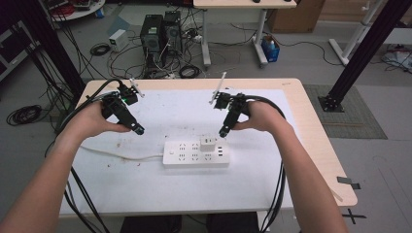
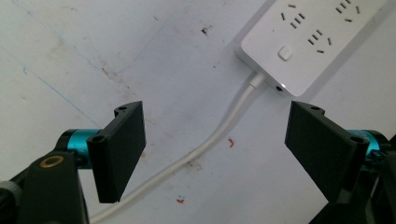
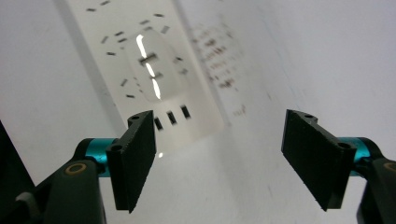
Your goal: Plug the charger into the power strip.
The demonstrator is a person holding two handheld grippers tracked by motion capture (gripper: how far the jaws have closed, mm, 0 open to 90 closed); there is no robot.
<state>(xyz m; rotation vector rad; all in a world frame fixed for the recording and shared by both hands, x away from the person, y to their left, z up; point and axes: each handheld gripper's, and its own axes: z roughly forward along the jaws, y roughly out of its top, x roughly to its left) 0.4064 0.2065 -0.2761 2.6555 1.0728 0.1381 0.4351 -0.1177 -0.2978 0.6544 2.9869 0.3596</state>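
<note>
Where matte white table spreads, glossy oblong power strip lies.

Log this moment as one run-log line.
left claw: open, over cord | right claw: open, empty, above power strip | adapter: plugged in

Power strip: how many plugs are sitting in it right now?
1: a white plug sits in the power strip near its right end, in the far row, just below the right gripper.
</note>
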